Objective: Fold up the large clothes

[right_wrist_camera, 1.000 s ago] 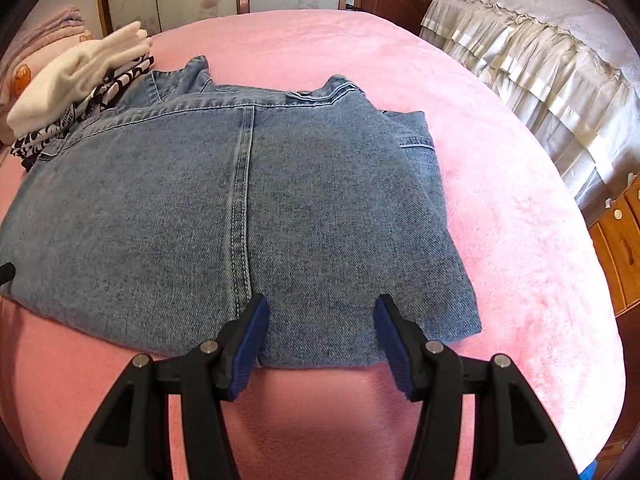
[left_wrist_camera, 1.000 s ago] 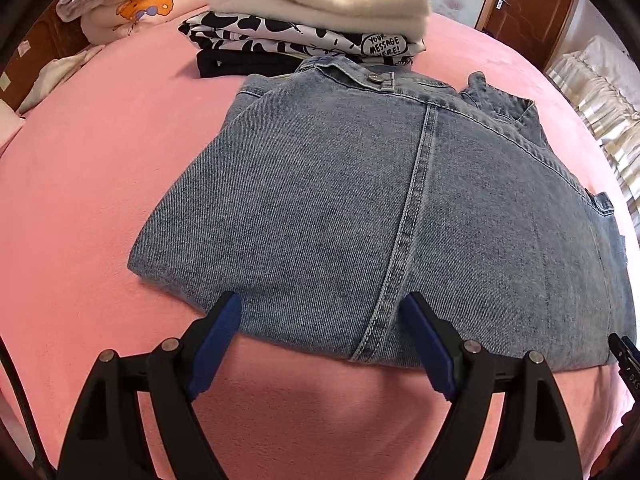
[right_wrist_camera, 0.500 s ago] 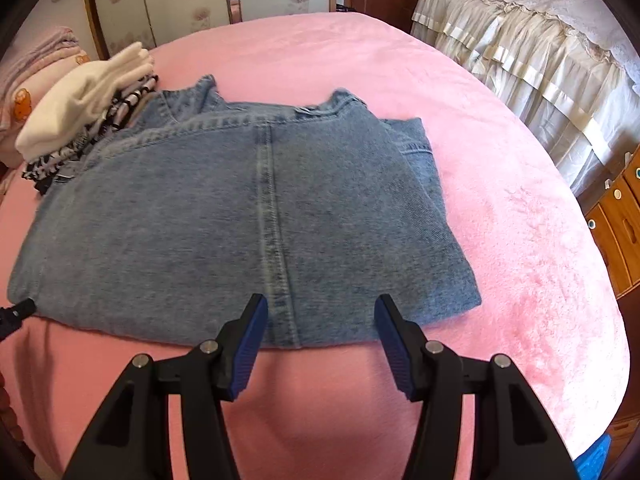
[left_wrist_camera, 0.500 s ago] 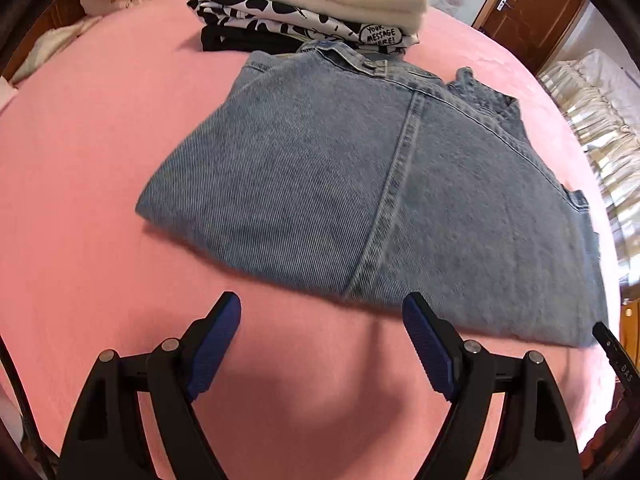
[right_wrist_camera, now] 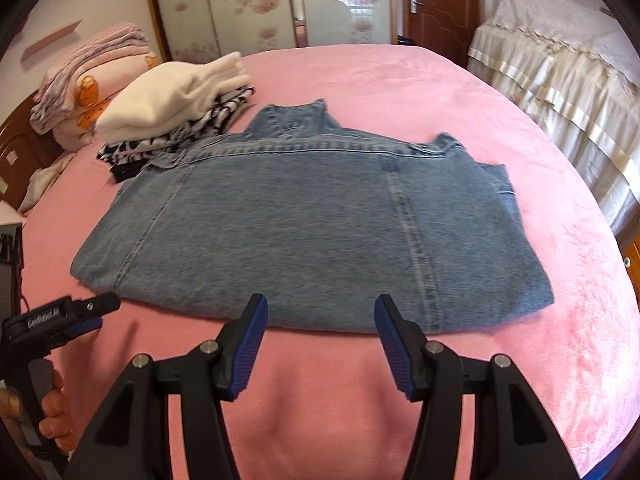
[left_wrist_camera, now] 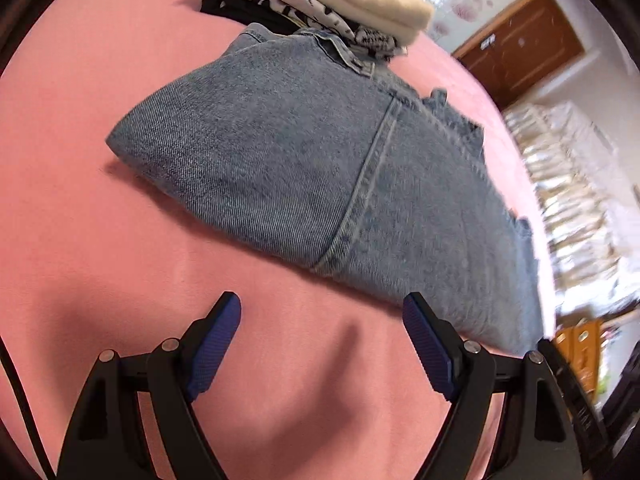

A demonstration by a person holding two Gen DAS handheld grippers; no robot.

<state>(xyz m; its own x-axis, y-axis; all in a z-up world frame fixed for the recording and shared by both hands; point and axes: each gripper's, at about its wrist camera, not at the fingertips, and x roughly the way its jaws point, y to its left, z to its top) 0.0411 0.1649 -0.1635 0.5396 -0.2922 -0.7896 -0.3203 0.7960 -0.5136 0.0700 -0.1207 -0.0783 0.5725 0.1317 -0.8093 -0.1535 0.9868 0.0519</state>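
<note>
the left gripper (right_wrist_camera: pixel 94 312) hangs with jaws apart and empty over the pink bed (right_wrist_camera: pixel 460 92), a stack (right_wrist_camera: pixel 176 108) of folded clothes lies behind, the folded denim jacket (right_wrist_camera: pixel 320 220) lies flat mid-bed, and the right gripper (right_wrist_camera: pixel 320 318) gapes empty just short of its near edge.

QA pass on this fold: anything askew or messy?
Mostly tidy. The denim jacket lies folded flat on the pink bed, but its far-left corner overlaps the stack of folded clothes, and the collar pokes out past the far edge.

Wooden door (right_wrist_camera: pixel 440 0) behind pink bed (right_wrist_camera: pixel 560 320); cream-covered bed (right_wrist_camera: pixel 560 72) right.
</note>
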